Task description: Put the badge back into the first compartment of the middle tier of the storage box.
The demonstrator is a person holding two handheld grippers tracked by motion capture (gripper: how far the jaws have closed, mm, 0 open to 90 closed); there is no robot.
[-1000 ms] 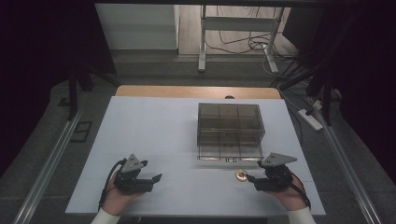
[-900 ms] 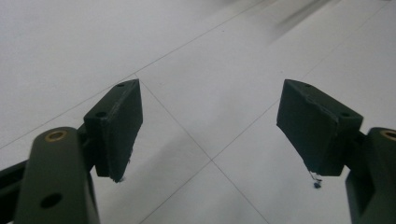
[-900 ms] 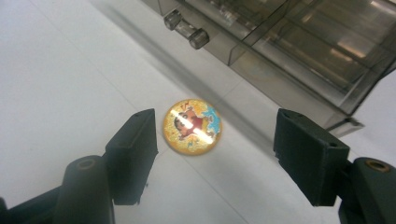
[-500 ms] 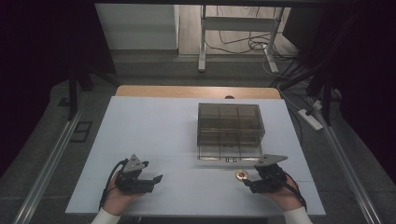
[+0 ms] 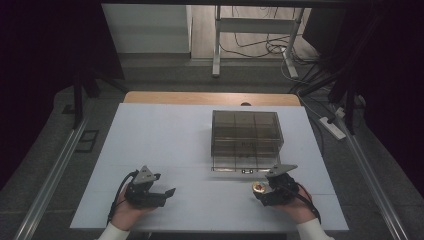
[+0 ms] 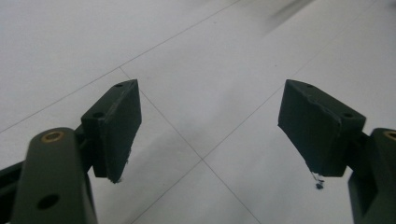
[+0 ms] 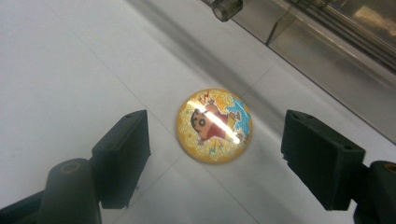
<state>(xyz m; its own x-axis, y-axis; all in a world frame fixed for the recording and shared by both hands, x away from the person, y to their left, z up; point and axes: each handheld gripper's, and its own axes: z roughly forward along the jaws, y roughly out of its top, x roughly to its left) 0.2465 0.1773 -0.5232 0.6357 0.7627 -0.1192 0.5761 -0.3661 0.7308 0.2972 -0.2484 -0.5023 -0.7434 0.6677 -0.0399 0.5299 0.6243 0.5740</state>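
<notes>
A round domed badge (image 7: 214, 125) with a cartoon figure on glittery yellow lies on the white table (image 5: 200, 140), just in front of the smoky clear compartment box (image 5: 246, 135). My right gripper (image 7: 217, 144) straddles the badge. Its jaws have just been opening, and the pads stand apart from the badge on both sides. From the high view the right gripper (image 5: 261, 192) points left at the badge (image 5: 258, 187) near the table's front right. My left gripper (image 5: 166, 195) rests at the front left, open over bare table; between its pads (image 6: 116, 126) there is only tabletop.
The box's front wall and a small round knob (image 7: 226, 8) lie close beyond the badge. A wooden strip (image 5: 210, 98) edges the table's far side. Metal rails run along both sides, with cables and a power strip (image 5: 332, 127) on the floor to the right.
My right hand has shifted left and slightly down toward the badge, which now lies between its jaws. The left hand has kept still.
</notes>
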